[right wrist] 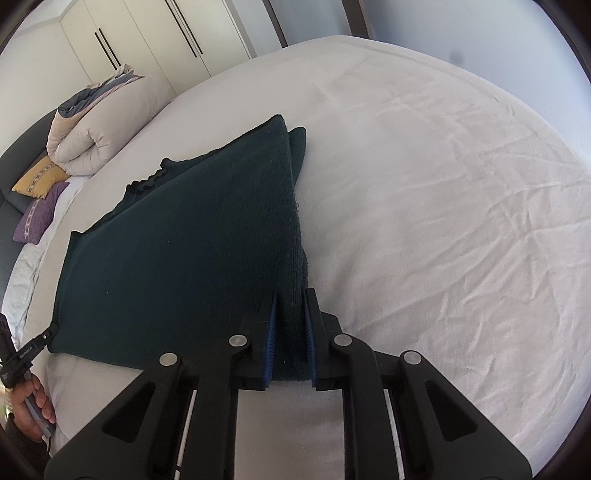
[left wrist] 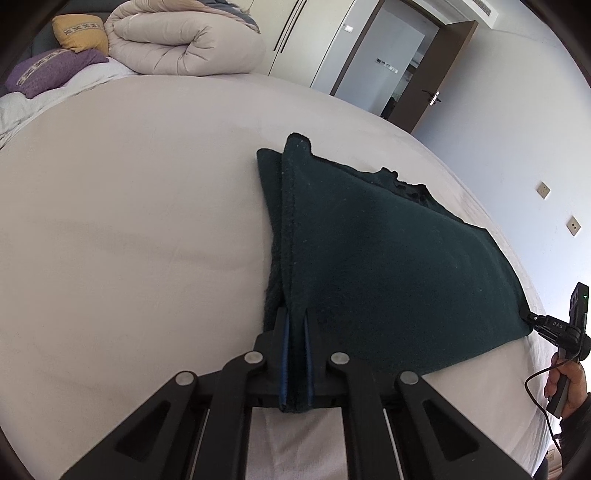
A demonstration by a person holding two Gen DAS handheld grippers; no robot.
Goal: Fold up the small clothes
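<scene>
We see the dark green garment (left wrist: 388, 258) spread on the white bed sheet (left wrist: 129, 221), its near edge lifted. Our left gripper (left wrist: 295, 321) is clamped tight on the near left corner; our right gripper (right wrist: 291, 295) pinches the near right corner. A rolled duvet (left wrist: 192, 40) and cushions (left wrist: 77, 33) lie far left.

Dark green garment (left wrist: 388, 258): matt, fuzzy fleece-like cloth, lint-speckled. Bed sheet (right wrist: 443, 203): white woven cloth, matt, finely creased. Left gripper (left wrist: 296, 321) and right gripper (right wrist: 291, 295): matt black plastic arms, brushed metal pivot pins, blue ribbed rubbery pads (right wrist: 270, 332). Duvet (left wrist: 184, 40): puffy quilted cloth.
</scene>
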